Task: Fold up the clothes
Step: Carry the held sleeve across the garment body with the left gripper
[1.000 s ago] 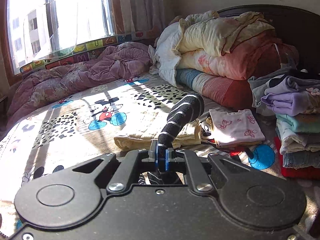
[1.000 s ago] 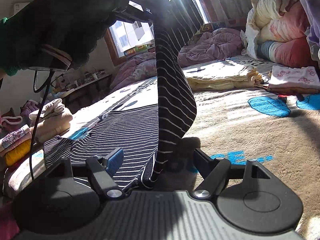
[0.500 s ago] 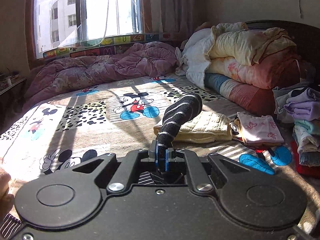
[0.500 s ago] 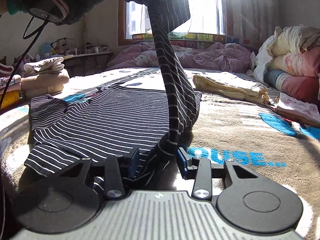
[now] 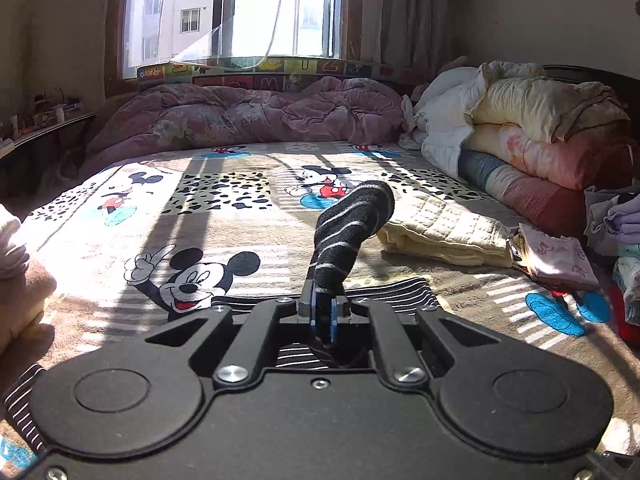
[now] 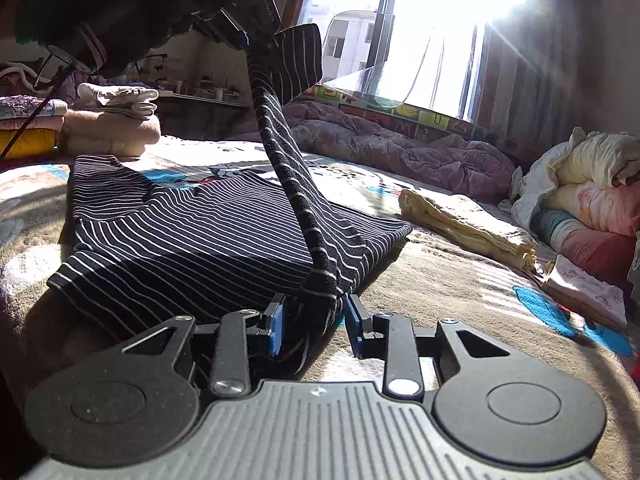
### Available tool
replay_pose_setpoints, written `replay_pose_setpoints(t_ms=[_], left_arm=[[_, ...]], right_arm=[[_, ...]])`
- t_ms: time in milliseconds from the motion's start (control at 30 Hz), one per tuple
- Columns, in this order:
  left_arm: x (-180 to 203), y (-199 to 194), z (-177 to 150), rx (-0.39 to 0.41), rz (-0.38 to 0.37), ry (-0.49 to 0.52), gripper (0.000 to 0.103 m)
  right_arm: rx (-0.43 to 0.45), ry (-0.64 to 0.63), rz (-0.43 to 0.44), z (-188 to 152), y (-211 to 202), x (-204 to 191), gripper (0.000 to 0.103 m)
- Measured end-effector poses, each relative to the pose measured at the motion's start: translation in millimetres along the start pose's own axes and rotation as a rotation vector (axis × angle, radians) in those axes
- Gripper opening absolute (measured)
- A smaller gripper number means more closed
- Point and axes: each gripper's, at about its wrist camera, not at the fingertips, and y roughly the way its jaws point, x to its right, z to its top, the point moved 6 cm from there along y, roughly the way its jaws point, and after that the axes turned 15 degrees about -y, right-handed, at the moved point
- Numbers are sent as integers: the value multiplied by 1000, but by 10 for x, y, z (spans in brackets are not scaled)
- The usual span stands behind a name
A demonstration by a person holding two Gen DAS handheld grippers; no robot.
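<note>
Left claw pinching striped shirt sleeve, right claw closing around shirt corner

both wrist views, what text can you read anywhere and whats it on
"U": on a tile of the colourful strip under the window, seen in both views.
"M": on a lower tile of the same strip, faint, so not certain.
Blue letters on the sheet: cut off at the picture's edge, unreadable.
Pale print on the black casing at top left of the right view: too small to read.
</note>
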Motion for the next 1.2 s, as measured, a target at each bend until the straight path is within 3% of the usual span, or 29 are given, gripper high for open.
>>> replay_pose_setpoints(t_ms=[267,567,800,933,1000,1033,1200], left_arm=[[-470,55,-273,-27,44,-87,5],[-643,131,-435,-38,52,-118,5],[-777,21,-467,-14,30,-164,5],[-855,27,-532,-19,41,-169,5],[-902,2,-530,-14,40,-197,5],[-925,-10,-530,-11,39,-211,5],[-954,-36,-520,16,27,-205,5]], right_arm=[[28,-42,70,67,-15,-125,32],[46,-49,103,103,13,-220,34],[-54,-1,249,65,128,-251,37],[4,48,201,141,65,-121,36],[41,79,180,184,55,-58,40],[42,80,177,191,63,-51,46],[-13,21,227,134,203,-137,47]])
